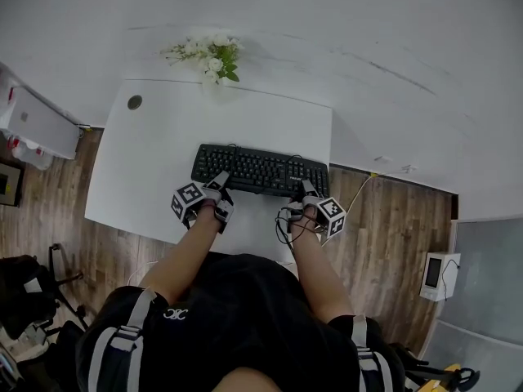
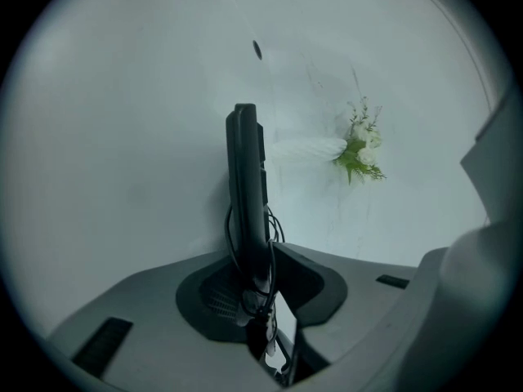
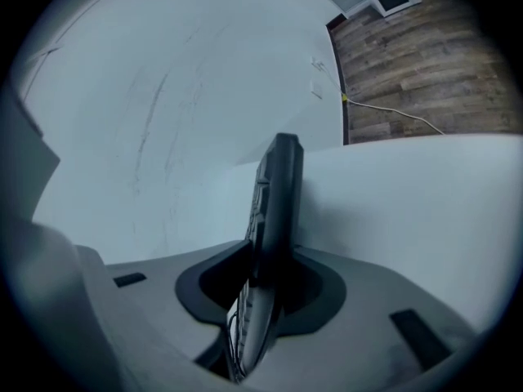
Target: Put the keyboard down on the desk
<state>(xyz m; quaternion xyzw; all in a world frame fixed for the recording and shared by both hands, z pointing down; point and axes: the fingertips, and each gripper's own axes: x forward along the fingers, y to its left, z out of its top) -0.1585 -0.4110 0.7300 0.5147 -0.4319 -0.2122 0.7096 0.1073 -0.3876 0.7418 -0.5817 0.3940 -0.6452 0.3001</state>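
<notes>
The smooth white desk (image 1: pixel 155 162) seems to bear the flat black keyboard (image 1: pixel 260 170) (matte, slim, keys up) near its front edge, so I judge the set-down nearly done. My left gripper (image 1: pixel 219 184) and right gripper (image 1: pixel 309 189) each pinch its near rim, jaws narrowly apart. Next I should release evenly.

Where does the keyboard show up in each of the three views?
Head view: keyboard at centre, keys up, over the white desk.
Left gripper view: centre, edge-on between the jaws.
Right gripper view: centre, edge-on between the jaws.
Shared landmark: the white desk, in all three.
</notes>
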